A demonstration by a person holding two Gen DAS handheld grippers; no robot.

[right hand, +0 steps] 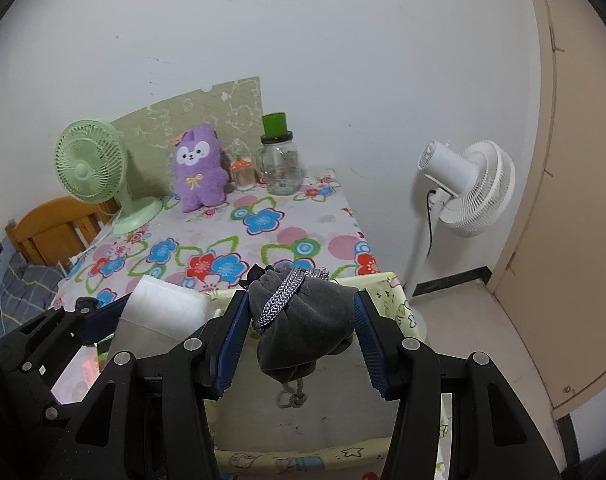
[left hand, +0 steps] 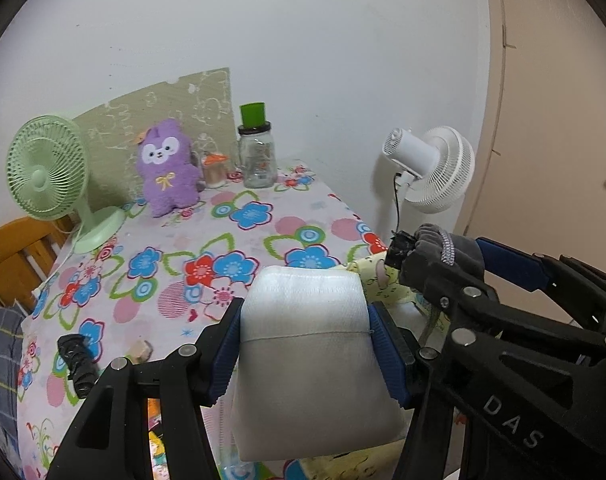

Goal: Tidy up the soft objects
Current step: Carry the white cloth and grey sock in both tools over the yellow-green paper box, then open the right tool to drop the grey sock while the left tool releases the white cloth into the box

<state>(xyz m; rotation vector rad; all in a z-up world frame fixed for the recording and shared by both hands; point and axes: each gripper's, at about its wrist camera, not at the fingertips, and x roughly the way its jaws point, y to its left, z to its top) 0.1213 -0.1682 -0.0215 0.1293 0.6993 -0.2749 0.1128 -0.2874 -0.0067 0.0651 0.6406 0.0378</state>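
My left gripper [left hand: 305,312] is shut on a white padded cushion [left hand: 307,360], its blue pads pressing both sides. To its right, my right gripper [right hand: 302,300] is shut on a grey velvet drawstring pouch [right hand: 303,320] wrapped with a silver braided cord. From the left wrist view the pouch [left hand: 451,248] shows at the right; from the right wrist view the cushion [right hand: 163,312] shows at the left. Both are held over a yellow cartoon-print fabric box [right hand: 387,292] at the near edge of the table. A purple plush toy [left hand: 167,168] stands at the table's back.
The flowered tablecloth [left hand: 243,240] also carries a green desk fan [left hand: 47,168], a glass jar with a green cup on top [left hand: 257,156], a small orange-capped bottle [left hand: 215,170] and a black crumpled item [left hand: 77,360]. A white standing fan [right hand: 467,188] is on the floor at the right.
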